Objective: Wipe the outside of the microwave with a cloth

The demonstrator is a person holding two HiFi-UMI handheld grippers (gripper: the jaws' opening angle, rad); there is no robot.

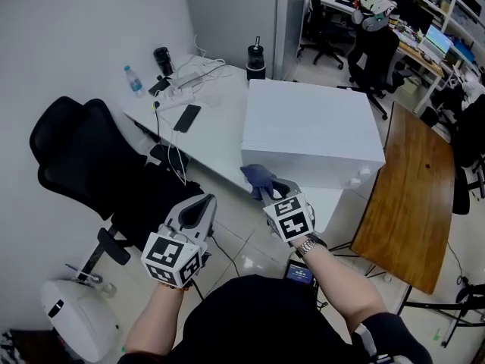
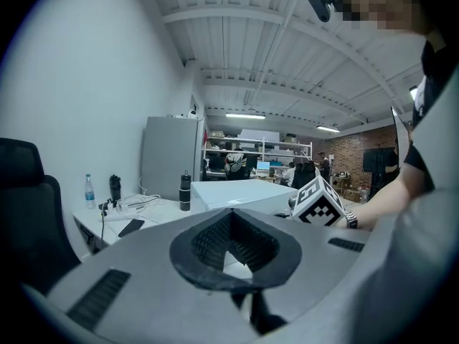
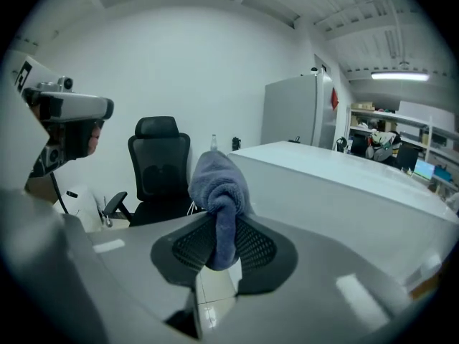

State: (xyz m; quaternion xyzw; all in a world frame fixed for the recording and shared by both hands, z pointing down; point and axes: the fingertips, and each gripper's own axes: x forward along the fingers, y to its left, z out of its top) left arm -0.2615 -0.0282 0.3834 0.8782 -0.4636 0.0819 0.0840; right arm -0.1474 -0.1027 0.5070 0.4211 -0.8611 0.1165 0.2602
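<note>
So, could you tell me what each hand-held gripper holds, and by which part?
The right hand-held gripper clamps a bunched fold of the blue cloth, its bulk sticking out past the jaws. The left hand-held gripper is shut, holding nothing.

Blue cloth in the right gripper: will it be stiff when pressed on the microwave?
Probably floppy: the cloth bunches in soft folds where the right gripper pinches it. It looks plush and light, so it will likely squash flat against the microwave.

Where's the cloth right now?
The blue-grey cloth is pinched between the jaws of the right gripper, at the head view's centre, just off the near-left corner of the white microwave. Whether it touches the microwave is unclear.
</note>
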